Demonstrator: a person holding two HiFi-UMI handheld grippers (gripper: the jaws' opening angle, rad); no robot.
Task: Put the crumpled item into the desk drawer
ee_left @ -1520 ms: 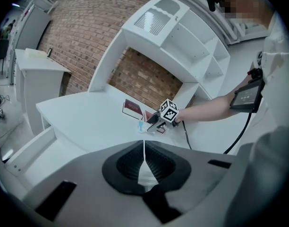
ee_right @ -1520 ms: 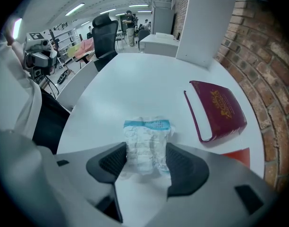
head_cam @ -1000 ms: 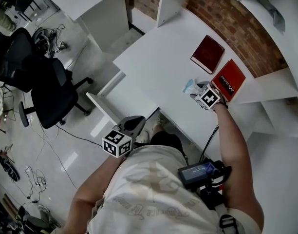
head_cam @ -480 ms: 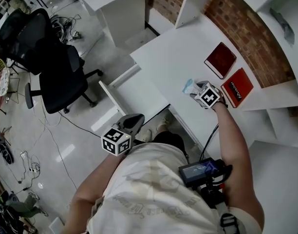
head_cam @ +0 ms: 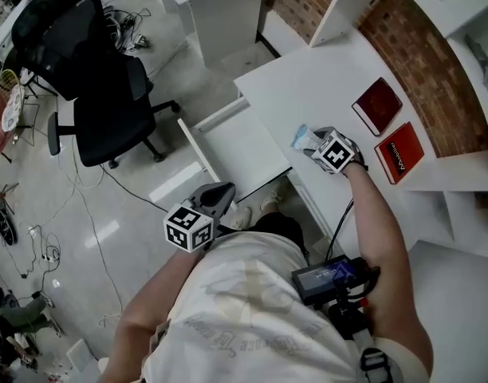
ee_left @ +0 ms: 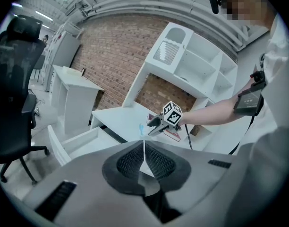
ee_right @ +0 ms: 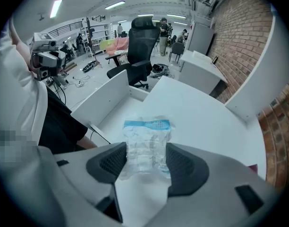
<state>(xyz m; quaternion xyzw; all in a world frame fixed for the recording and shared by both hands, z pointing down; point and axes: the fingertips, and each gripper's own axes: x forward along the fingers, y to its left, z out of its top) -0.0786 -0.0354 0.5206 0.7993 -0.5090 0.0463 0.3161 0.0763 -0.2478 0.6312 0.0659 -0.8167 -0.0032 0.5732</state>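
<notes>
"Two things could go wrong from here," says the first kid. "The crumpled plastic (ee_right: 147, 143) is soft and slippery. If the squeeze gets loose, it could slide out and land on the desk (head_cam: 308, 86) or the floor."

"And the other one?"

"It could miss the drawer (head_cam: 204, 123). The plastic is up over the desk, near the edge, and not over the drawer yet. If it is let go too early, it drops on the desk top. If the arm swings too low, it could bump the drawer's side."

"Is the drawer ready?"

"Yes, it is pulled out and looks bare inside."

"How does the right gripper (head_cam: 312, 146) have it?"

"Its jaws stand wide, and both pads press on the sides of the plastic. Most of the plastic sticks out past the tips, so only the lower part is pinched."

"How is the person's right arm?"

"It is stretched out ahead over the desk. The tool points to the left, toward the drawer, with its marker cube on top."

"And the left gripper (head_cam: 220, 195)?"

"Its jaws are pressed together with nothing in them. That arm is bent, so the tool hangs low by the person's waist. It points ahead, toward the drawer."
</notes>
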